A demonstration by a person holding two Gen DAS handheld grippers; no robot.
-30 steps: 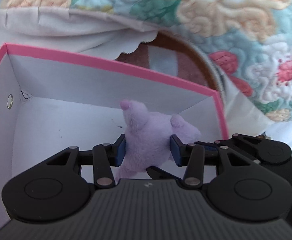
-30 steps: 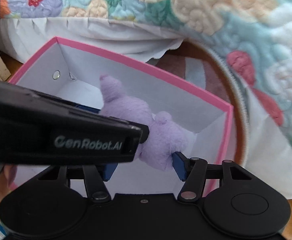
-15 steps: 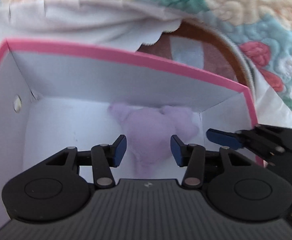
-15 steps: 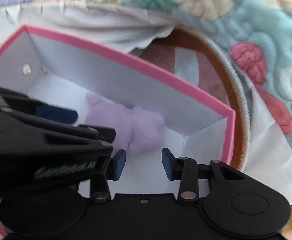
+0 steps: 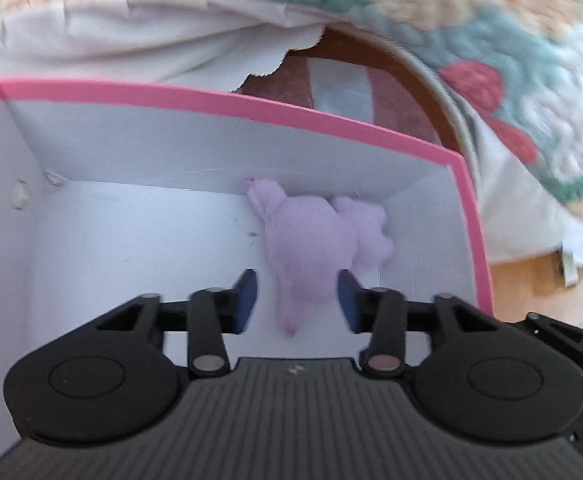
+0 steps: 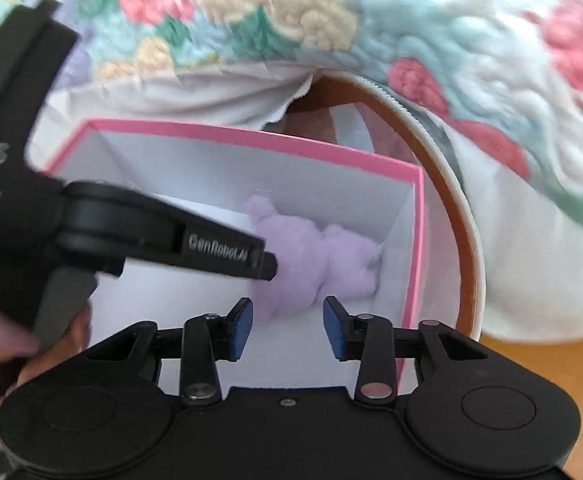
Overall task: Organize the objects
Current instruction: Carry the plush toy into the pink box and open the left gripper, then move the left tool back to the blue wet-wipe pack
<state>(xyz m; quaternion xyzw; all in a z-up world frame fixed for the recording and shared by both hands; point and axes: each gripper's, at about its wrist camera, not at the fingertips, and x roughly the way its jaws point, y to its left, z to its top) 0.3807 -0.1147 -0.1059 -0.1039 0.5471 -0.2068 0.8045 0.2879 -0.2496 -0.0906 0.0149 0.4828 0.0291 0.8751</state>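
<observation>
the purple plush toy (image 5: 311, 236) lies on the white floor of the pink-rimmed box (image 5: 251, 106), pushed into the far right corner with one ear touching the far wall. the left gripper (image 5: 297, 300) hangs above the box, its blue-padded fingers (image 5: 245, 300) parted with a clear gap; in this view the toy's lower end shows between them, but it sits down on the box floor and the pads do not press on it, so the fingers hold nothing. its jaws have just been opening a little. in the right wrist view the right gripper (image 6: 287, 326) also stands over the near edge of the box (image 6: 417, 240), its fingers (image 6: 335, 330) apart and empty after a quick close and slight reopening, with the plush toy (image 6: 315, 260) beyond and below them. the left gripper's black body (image 6: 151, 240) crosses that view from the left, its tip reaching in front of the toy, and part of a hand (image 6: 7, 340) shows at the left edge beneath it. behind the box lie a floral quilt (image 6: 411, 32) with a white cloth edge and a round brown-lined basket (image 6: 457, 220). the view is somewhat blurred.
</observation>
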